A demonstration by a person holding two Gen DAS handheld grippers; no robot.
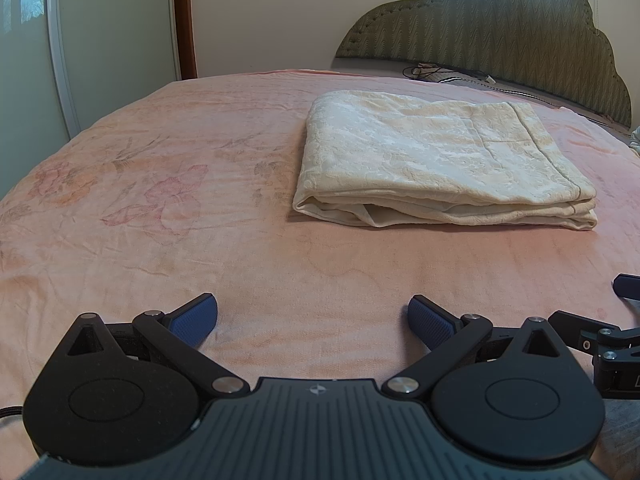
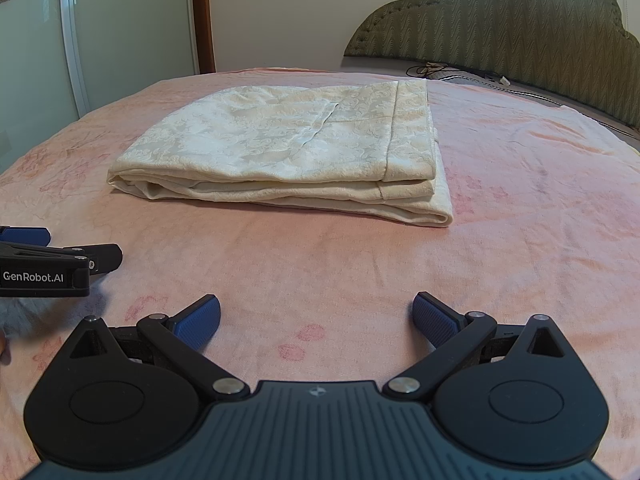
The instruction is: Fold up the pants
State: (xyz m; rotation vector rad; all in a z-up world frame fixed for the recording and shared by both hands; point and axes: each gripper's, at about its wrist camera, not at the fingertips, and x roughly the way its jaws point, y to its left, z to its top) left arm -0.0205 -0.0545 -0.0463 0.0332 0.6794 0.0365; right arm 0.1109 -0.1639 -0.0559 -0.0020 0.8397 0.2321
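Observation:
Cream patterned pants [image 1: 432, 160] lie folded into a flat rectangular stack on the pink bed, its layered edge facing me. In the right wrist view the same pants [image 2: 288, 148] sit ahead and slightly left. My left gripper [image 1: 313, 322] hovers low over bare blanket, well short of the stack, open with nothing between its blue pads [image 1: 196, 318]. My right gripper [image 2: 316, 320] is likewise open and empty, a good distance in front of the folded edge. The left gripper's side [image 2: 44, 270] shows at the right wrist view's left edge; the right gripper's fingers [image 1: 600, 338] show at the left wrist view's right edge.
The pink floral blanket [image 1: 160, 200] covers the whole bed. A padded green headboard [image 1: 500, 28] stands at the far right, with cables [image 1: 432, 70] at its foot. A white wardrobe [image 1: 60, 40] and wooden door frame [image 1: 184, 20] stand beyond the bed's far left.

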